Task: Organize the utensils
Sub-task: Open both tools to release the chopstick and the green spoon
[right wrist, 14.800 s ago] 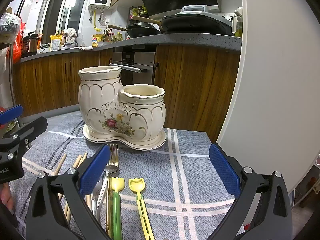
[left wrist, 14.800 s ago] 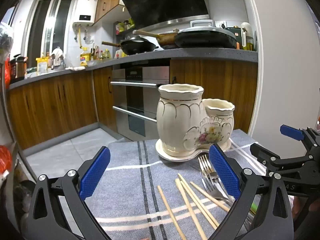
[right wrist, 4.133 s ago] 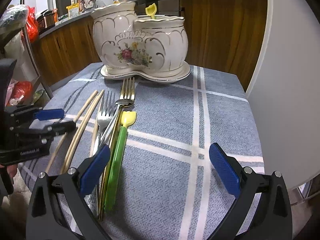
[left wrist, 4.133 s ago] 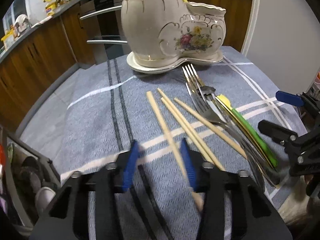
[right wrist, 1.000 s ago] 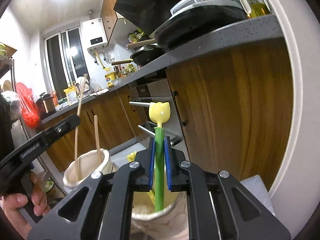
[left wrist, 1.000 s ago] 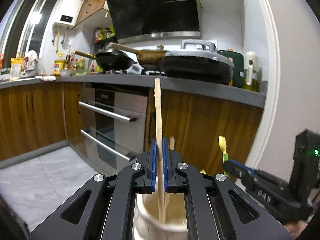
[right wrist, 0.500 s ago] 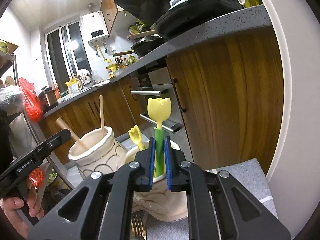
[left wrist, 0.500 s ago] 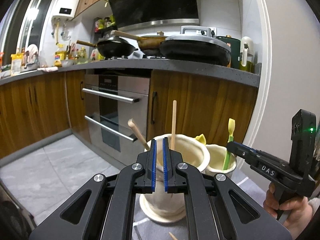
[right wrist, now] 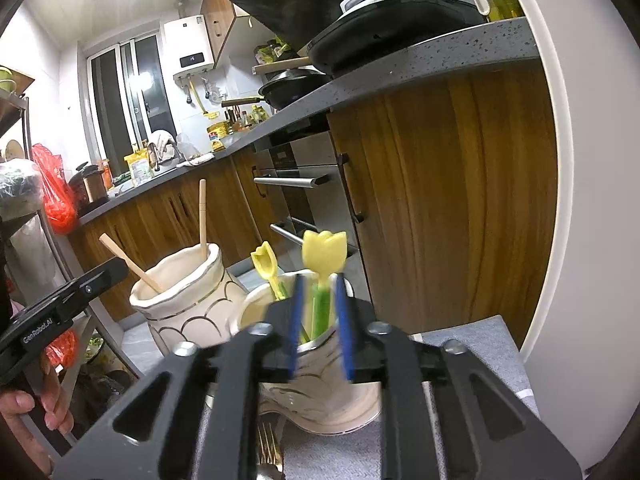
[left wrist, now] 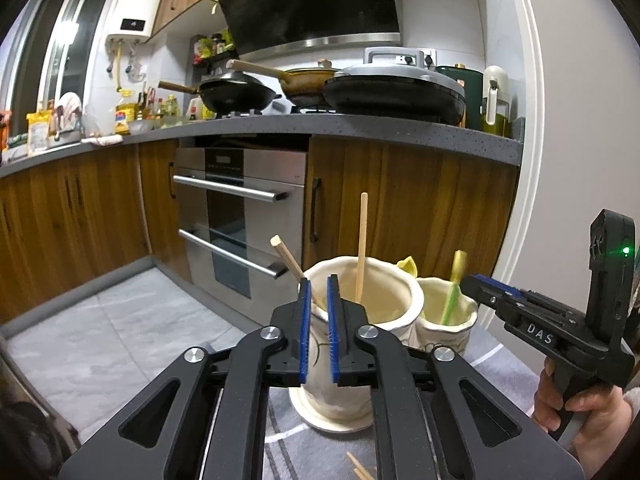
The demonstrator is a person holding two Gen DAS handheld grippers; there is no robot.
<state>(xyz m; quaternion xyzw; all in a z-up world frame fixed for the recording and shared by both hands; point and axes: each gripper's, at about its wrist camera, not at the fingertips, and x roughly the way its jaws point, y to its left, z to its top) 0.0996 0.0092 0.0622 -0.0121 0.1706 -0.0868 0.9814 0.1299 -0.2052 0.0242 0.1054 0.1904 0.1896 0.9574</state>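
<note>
Hovering both grippers level just above the cream two-pot ceramic holder [left wrist: 360, 312]: our left gripper [left wrist: 317, 330] has a narrow gap, nothing held; right gripper [right wrist: 320, 326] parted around the green tulip-topped utensil [right wrist: 322, 276] standing in the smaller pot.

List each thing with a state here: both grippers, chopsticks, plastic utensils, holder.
Left gripper: open slightly, empty.
Right gripper: open, green-handled utensil released between its fingers.
Two chopsticks: standing in the holder's taller cup.
Yellow utensil: in the shorter cup.
Ceramic holder: upright.
</note>
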